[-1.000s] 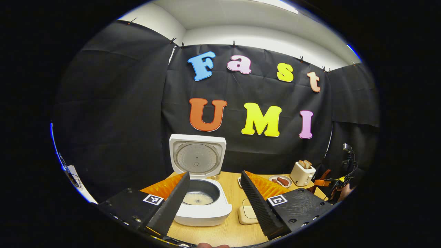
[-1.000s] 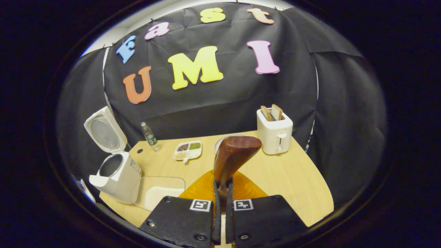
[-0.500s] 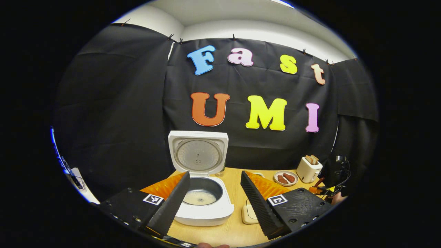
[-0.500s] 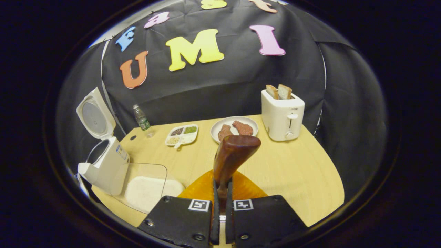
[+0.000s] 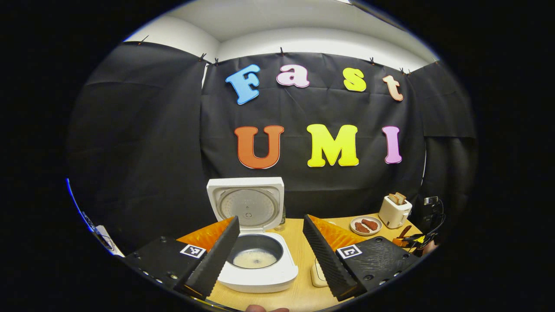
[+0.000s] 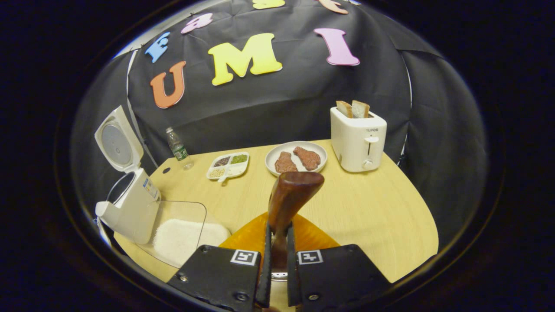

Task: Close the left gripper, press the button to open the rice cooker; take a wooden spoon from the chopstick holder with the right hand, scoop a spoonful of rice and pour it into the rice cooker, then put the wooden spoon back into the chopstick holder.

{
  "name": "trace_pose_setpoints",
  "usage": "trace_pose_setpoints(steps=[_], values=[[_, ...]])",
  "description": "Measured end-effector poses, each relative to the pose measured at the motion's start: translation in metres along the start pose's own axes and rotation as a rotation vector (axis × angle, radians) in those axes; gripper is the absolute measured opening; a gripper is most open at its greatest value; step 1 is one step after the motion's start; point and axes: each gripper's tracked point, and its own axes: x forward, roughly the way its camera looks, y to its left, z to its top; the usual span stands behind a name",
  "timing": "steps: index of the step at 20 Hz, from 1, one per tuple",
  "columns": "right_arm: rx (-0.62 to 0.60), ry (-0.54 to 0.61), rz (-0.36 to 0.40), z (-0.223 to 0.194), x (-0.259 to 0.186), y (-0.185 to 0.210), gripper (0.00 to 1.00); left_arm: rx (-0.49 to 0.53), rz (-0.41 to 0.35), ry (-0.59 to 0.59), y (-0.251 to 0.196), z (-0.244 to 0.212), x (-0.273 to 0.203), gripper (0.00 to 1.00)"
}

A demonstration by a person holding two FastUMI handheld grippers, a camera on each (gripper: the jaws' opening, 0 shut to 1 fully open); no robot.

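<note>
Wooden spoon (image 6: 291, 195) is pinched by its handle in the right gripper (image 6: 277, 277), bowl end up, probably so it's ready to drop back into the holder. Left gripper (image 5: 271, 255) hangs spread wide over the rice cooker (image 5: 256, 260), whose lid stands open with some rice already in the pot.

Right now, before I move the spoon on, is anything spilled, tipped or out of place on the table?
Nothing stands out. The rice cooker stands upright with its lid up and rice in the pot. The right gripper is shut on the wooden spoon, and no grains show on the table. The toaster and plate look undisturbed.
</note>
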Motion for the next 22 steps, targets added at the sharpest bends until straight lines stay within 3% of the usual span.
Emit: trace_pose_setpoints(steps=[1, 2, 3, 6, 9, 11, 16, 22], values=[[-0.014, -0.011, 0.0, 0.006, -0.003, 0.001, 0.24, -0.006, 0.004, -0.008, 0.002, 0.002, 0.001, 0.94], [-0.02, -0.025, 0.002, 0.014, -0.006, 0.002, 0.4, -0.008, 0.009, -0.019, 0.005, 0.004, 0.002, 0.94], [-0.022, -0.04, 0.002, 0.022, -0.01, 0.003, 0.46, -0.008, 0.016, -0.03, 0.008, 0.008, 0.005, 0.94], [-0.029, -0.111, 0.0, 0.053, -0.03, 0.006, 0.8, -0.006, 0.051, -0.052, 0.022, 0.02, 0.012, 0.94], [-0.043, -0.189, -0.013, 0.086, -0.055, 0.008, 0.83, -0.024, 0.092, -0.06, 0.037, 0.038, 0.032, 0.94], [-0.046, -0.237, -0.013, 0.108, -0.074, 0.012, 0.99, -0.039, 0.115, -0.084, 0.047, 0.058, 0.05, 0.94], [-0.052, -0.343, -0.027, 0.145, -0.13, 0.016, 1.0, -0.026, 0.163, -0.105, 0.069, 0.099, 0.113, 0.94], [-0.121, -0.365, -0.117, 0.142, -0.193, -0.005, 1.0, -0.03, 0.132, -0.017, 0.077, 0.09, 0.208, 0.94]])
